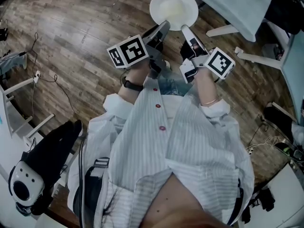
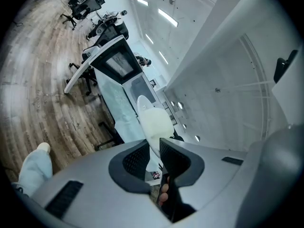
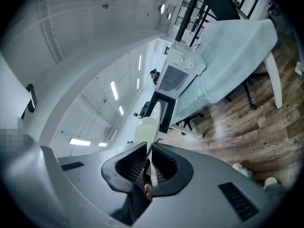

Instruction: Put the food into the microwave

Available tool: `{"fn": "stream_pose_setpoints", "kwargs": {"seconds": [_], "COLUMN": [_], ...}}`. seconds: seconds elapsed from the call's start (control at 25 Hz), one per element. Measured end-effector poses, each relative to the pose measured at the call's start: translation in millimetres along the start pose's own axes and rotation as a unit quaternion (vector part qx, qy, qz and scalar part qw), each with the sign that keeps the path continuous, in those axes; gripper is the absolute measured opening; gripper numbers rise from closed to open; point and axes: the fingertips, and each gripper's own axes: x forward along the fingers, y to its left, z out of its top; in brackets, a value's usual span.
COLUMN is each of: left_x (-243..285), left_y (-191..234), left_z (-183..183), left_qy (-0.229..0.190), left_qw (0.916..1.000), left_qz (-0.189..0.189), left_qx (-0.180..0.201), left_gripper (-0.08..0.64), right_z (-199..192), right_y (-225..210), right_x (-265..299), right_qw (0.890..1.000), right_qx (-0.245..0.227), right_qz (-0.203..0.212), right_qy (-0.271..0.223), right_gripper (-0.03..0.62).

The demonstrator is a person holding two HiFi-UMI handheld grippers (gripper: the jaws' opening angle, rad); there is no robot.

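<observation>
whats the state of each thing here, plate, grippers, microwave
plate: held in the air by its near rim, pale food on it
left gripper: shut on the plate
right gripper: shut on the plate
microwave: on the table, door looks shut

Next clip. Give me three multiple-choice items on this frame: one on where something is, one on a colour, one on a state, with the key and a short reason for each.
1. Where is the plate?
A. On a table
B. In the air above the wooden floor
C. Inside a microwave

2. What colour is the plate?
A. White
B. Blue
C. Black

3. How is the right gripper?
A. Wide open, empty
B. Shut on a cable
C. Shut on the plate's rim

Key:
1. B: floorboards show all round it in the head view.
2. A: rim and bowl are white.
3. C: the right gripper view shows its pads pinching the rim.
</observation>
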Motion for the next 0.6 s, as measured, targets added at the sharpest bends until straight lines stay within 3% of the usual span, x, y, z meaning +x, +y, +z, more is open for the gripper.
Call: {"fn": "stream_pose_setpoints", "kwargs": {"seconds": [0.4, 0.6], "left_x": [36.3, 64.1], "left_y": [18.1, 43.6], "left_z": [44.5, 103.1], "left_qy": [0.015, 0.03], "left_qw": [0.9999, 0.9995], "left_qz": [-0.002, -0.003], "left_qx": [0.002, 0.004], "left_gripper": [0.069, 0.069], "right_z": [30.0, 52.5], "right_y": [-11.3, -18.3], "right_x": [48.6, 111.2], "right_qw": [1.0, 0.999], "right_qx": [0.005, 0.015], "right_qz": [-0.008, -0.021], "right_qy": [-0.01, -0.02], "right_gripper": [0.044, 0.044]}}
